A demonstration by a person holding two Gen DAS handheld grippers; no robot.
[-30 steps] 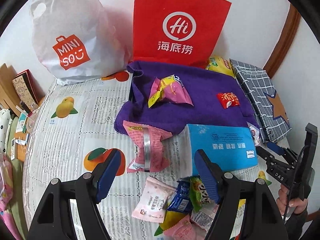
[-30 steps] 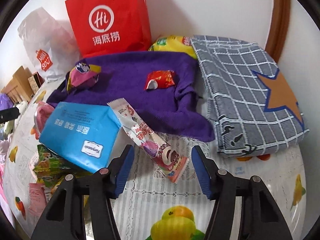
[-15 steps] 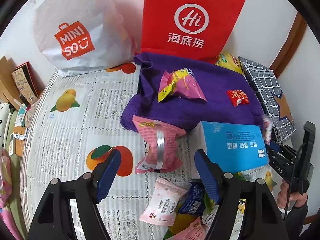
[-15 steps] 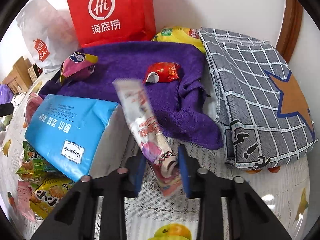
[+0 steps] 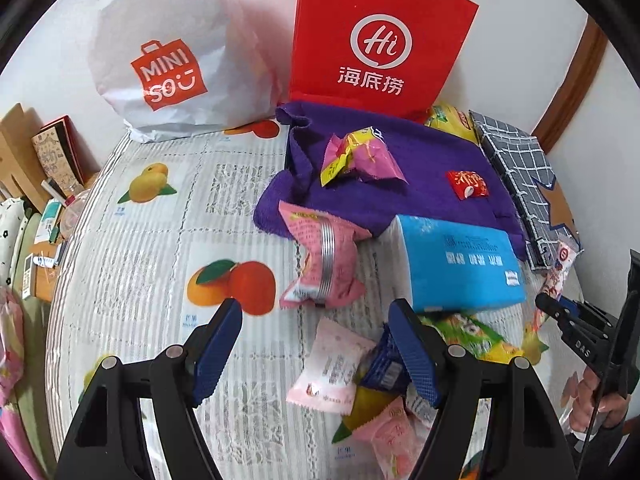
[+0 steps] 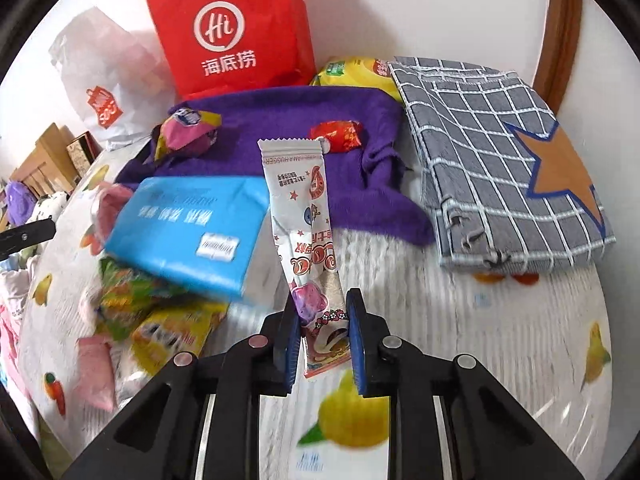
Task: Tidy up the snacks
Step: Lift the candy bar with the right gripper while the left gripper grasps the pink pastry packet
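My right gripper (image 6: 322, 320) is shut on a long white snack stick packet (image 6: 308, 224) and holds it lifted, pointing at the purple towel (image 6: 360, 184). The packet also shows in the left wrist view (image 5: 560, 268), held by the right gripper (image 5: 556, 308). On the towel (image 5: 424, 196) lie a pink-yellow snack (image 5: 360, 156) and a small red candy (image 5: 467, 184). My left gripper (image 5: 316, 340) is open and empty above a pink snack pack (image 5: 324, 256) and a pile of small snacks (image 5: 372, 376).
A blue tissue pack (image 5: 460, 264) lies between the grippers. A red paper bag (image 5: 380, 40) and a white Miniso bag (image 5: 168, 60) stand at the back wall. A folded grey checked cloth (image 6: 500, 152) lies right, a yellow packet (image 6: 352, 72) behind the towel.
My right gripper closed on the white stick packet and lifted it off the table. My left gripper drifted slightly and stayed open.
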